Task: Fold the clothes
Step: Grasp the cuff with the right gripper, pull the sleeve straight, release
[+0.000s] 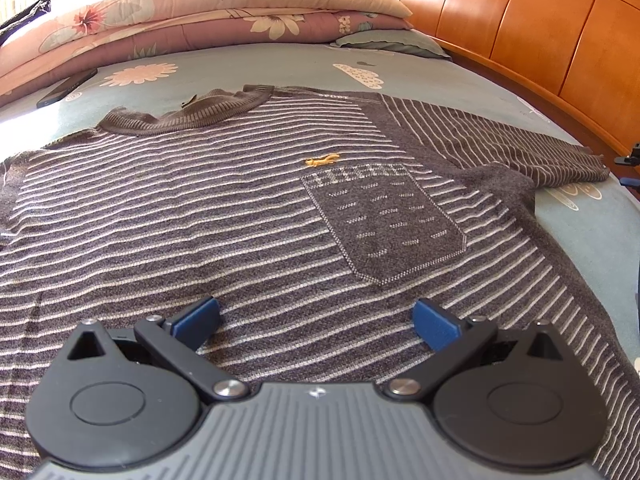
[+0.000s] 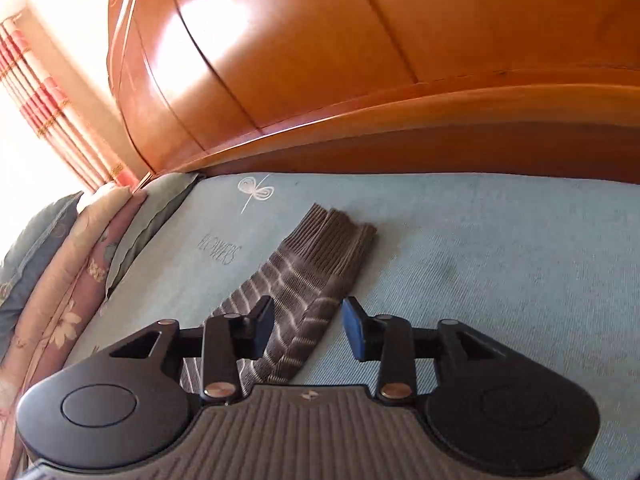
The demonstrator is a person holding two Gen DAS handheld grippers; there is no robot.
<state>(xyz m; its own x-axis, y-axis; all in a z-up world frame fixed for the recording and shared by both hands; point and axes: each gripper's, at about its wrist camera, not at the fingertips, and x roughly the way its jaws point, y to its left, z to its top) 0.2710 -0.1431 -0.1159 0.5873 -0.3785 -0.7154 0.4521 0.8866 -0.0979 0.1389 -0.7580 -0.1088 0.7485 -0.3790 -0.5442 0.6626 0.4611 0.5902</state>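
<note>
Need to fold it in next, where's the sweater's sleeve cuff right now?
In the right wrist view, the cuff lies flat on the blue bedsheet, just beyond the right tongs, near the wooden bed frame.

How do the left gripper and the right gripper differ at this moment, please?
The left gripper has its fingers spread wide over the sweater's chest; the right gripper has them set narrower. The left has only flat knit between them; the right straddles the sleeve near its ribbed cuff. Neither grips yet; both carry blue pads.

A bedroom: bed [image 1: 280, 64]; stacked quilts [image 1: 200, 20]; wooden headboard [image 2: 360, 60].
</note>
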